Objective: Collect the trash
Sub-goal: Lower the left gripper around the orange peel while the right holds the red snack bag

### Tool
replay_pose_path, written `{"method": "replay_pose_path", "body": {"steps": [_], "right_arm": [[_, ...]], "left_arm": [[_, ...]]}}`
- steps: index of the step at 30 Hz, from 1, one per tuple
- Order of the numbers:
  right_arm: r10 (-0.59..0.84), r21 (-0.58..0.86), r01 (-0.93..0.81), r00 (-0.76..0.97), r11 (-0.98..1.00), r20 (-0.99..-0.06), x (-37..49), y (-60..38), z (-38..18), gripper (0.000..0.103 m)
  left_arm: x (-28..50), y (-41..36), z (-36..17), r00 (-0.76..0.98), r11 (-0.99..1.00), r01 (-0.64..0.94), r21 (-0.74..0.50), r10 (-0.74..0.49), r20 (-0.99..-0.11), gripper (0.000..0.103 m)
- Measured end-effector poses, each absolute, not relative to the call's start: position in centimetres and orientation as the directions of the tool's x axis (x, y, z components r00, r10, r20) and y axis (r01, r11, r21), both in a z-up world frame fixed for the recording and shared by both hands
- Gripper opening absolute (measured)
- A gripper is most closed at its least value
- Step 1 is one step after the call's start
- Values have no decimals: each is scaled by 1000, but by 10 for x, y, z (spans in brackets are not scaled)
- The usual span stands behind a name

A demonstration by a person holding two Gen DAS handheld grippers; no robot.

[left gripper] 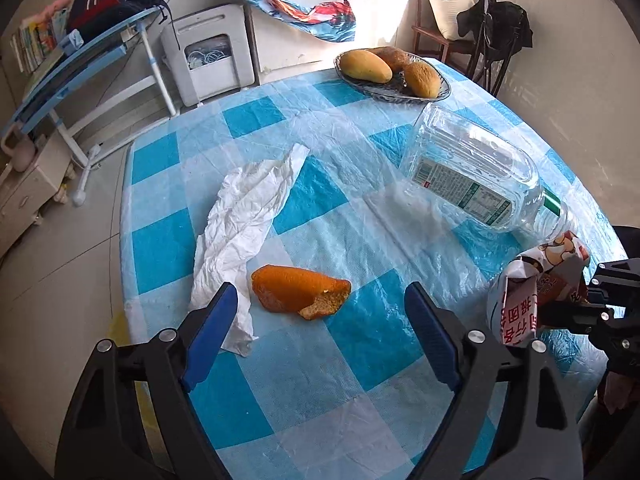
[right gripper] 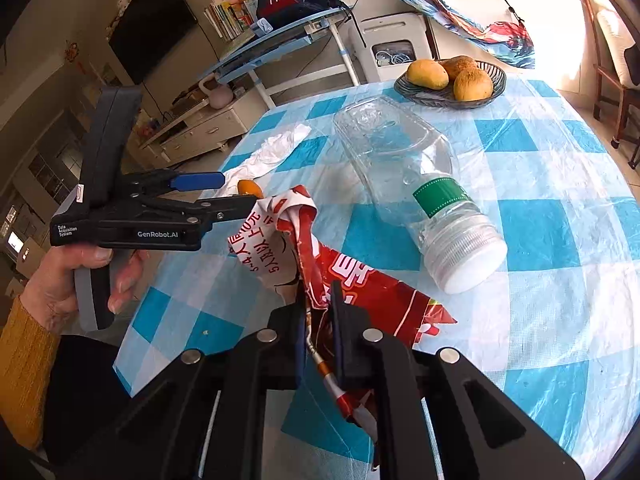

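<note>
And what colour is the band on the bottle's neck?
Green, on the bottle; the band shows best in the right wrist view.

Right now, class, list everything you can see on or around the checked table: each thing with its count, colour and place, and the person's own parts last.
tablecloth: 1, blue and white checks under clear plastic, covers the table
bottle: 1, clear with green label and white cap, lying on its side mid-table
tissue: 1, white, crumpled, left part of table
orange peel: 1, orange, just right of the tissue
snack wrapper: 1, red and white, held in the right gripper
fruit bowl: 1, dark, far edge of table
fruit: 3, yellow-brown, in the bowl
left gripper: 1, black with blue pads, open above the peel
right gripper: 1, black, shut on the wrapper
left hand: 1, mustard sleeve, holds the left gripper
</note>
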State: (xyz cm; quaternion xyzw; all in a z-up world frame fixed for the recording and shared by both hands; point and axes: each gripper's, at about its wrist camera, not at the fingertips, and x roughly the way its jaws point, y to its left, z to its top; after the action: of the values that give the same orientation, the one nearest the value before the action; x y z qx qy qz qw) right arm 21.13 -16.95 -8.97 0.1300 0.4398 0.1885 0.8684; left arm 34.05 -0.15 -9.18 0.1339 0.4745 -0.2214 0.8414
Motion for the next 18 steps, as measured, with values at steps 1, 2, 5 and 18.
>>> {"method": "replay_pose_path", "body": {"steps": [1, 2, 5, 18], "right_arm": [[445, 395, -215, 543, 893, -712, 211, -170, -90, 12], [449, 398, -217, 543, 891, -710, 210, -169, -90, 12], [462, 411, -221, 538, 884, -705, 207, -170, -93, 12], [479, 432, -221, 537, 875, -695, 204, -176, -94, 13]], "left_arm": [[343, -1, -96, 444, 872, 489, 7, -242, -863, 83], [346, -1, -99, 438, 877, 480, 1, -238, -867, 83], [353, -3, -107, 438, 891, 454, 9, -215, -873, 83], [340, -6, -101, 324, 797, 593, -114, -366, -872, 49]]}}
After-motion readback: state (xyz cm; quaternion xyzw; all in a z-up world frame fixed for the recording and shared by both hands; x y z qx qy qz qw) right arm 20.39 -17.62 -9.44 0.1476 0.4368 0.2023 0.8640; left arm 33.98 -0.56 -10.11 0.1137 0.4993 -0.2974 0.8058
